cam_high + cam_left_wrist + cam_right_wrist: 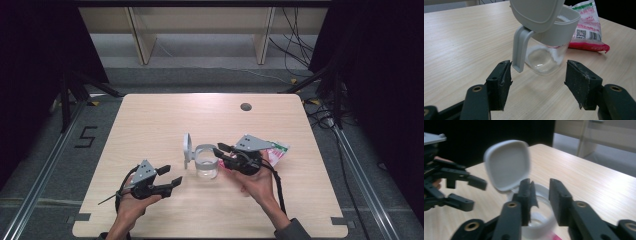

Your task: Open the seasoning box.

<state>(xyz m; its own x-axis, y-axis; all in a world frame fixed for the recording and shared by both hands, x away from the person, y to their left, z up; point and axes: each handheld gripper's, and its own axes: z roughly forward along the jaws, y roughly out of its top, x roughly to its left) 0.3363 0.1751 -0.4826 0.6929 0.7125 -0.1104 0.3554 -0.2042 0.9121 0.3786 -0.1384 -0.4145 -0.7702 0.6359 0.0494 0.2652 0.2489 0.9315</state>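
Jar (206, 165) mid-table (150, 120), between tools; packet (277, 151) right of jar.

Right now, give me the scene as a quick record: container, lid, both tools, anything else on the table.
container: clear jar with grey collar and handle, upright mid-table
lid: hinged lid flipped open, standing up on the jar's left
contents: white residue on the inner wall, otherwise looks empty
left tool: jaws open, nothing between them, short of the jar and aimed at it
right tool: jaws apart, nothing gripped, at the jar's right rim
other: red and white packet lying flat behind the right tool
surface: light wooden table
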